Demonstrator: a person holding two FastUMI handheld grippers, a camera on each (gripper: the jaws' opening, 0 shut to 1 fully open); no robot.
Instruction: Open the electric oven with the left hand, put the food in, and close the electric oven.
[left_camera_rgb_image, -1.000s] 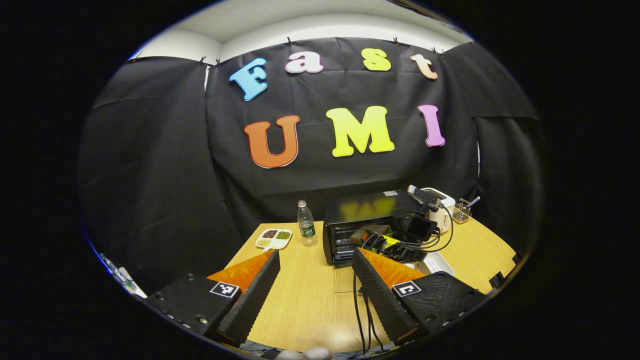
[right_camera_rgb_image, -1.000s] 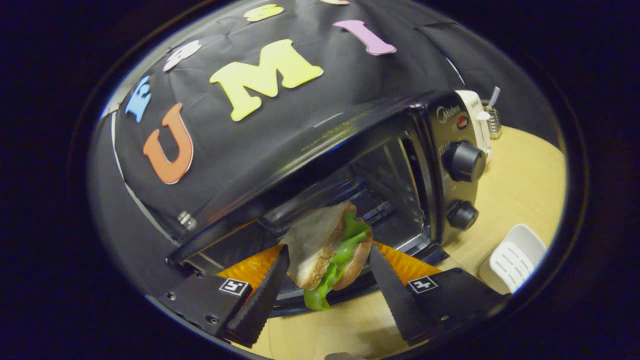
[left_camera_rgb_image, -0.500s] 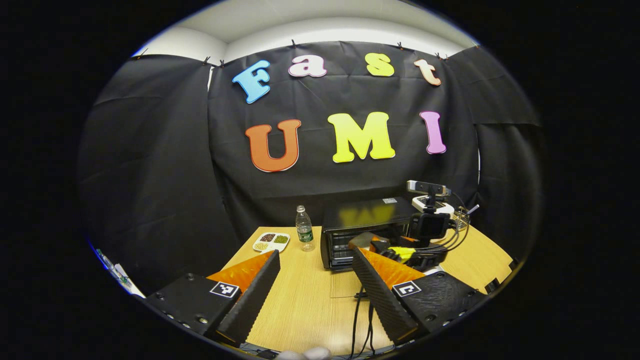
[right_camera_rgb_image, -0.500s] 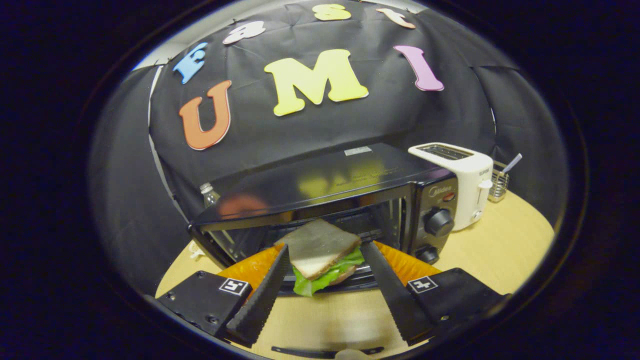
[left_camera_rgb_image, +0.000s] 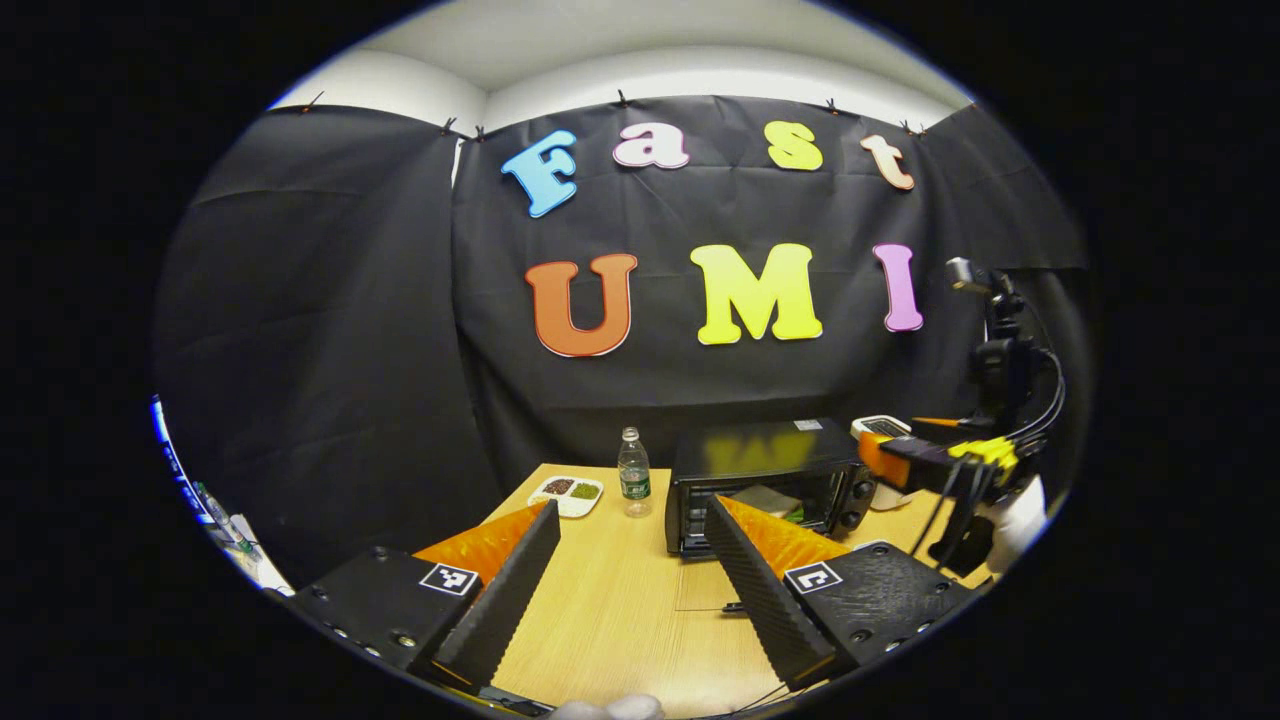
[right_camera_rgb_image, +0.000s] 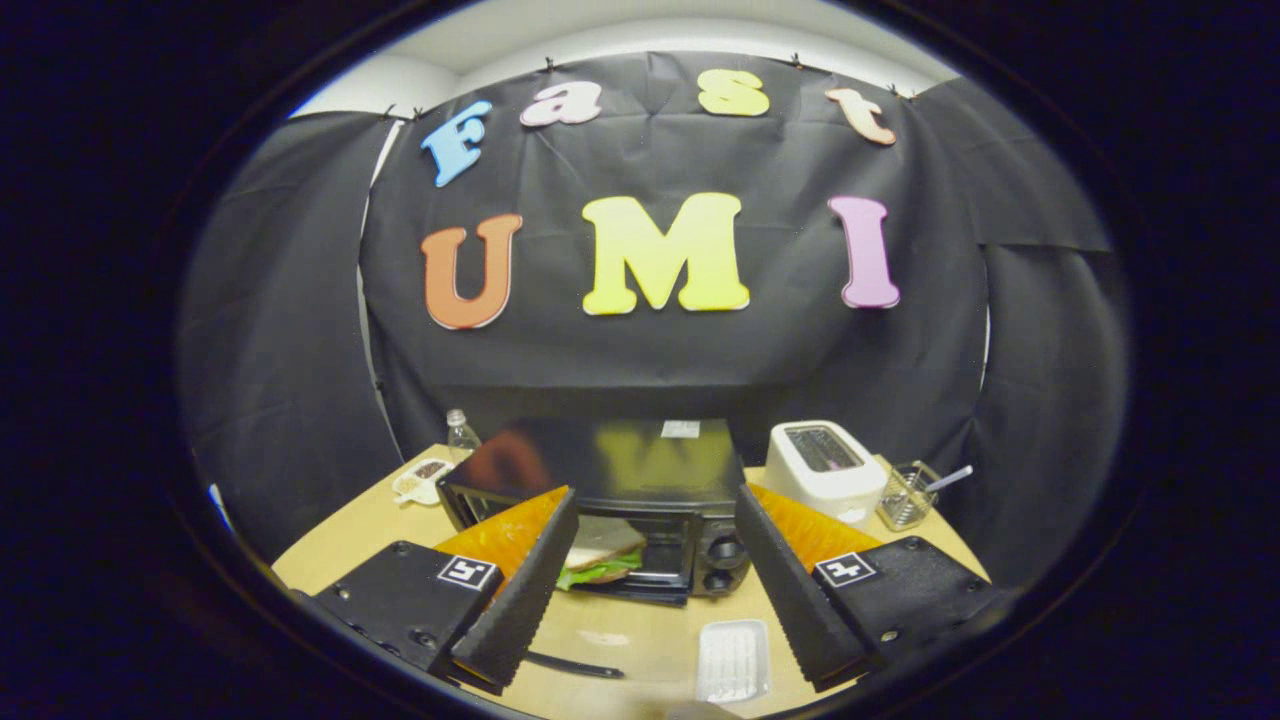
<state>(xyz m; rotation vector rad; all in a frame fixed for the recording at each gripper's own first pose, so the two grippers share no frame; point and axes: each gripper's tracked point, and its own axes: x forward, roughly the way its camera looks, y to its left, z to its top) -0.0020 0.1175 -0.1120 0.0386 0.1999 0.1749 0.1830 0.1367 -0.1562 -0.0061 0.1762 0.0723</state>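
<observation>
My right gripper (right_camera_rgb_image: 650, 590) is backed off and empty, its fingers spread wide over the tabletop (right_camera_rgb_image: 640, 640); half a second ago they framed the sandwich (right_camera_rgb_image: 598, 560) at the oven mouth. Now the sandwich lies inside the oven (right_camera_rgb_image: 600, 480), at 11 o'clock past my right fingers, with lettuce showing at its front edge. That, I judge, finishes the loading, and only the closing is left. The door (right_camera_rgb_image: 625, 592) is down, lying flat out front. A white tray (right_camera_rgb_image: 733, 660) sits on the tabletop at 12 o'clock, near my right fingers.

My left gripper (left_camera_rgb_image: 630, 590) hangs low with its fingers apart and nothing between them. Bare tabletop runs ahead to the oven at 1 o'clock, so I have open room to reach the door. The bottle (left_camera_rgb_image: 634, 486) and a dish (left_camera_rgb_image: 565, 493) stand off at 12 and 11 o'clock. The toaster (right_camera_rgb_image: 826, 470) stands just beside the oven's right wall.
</observation>
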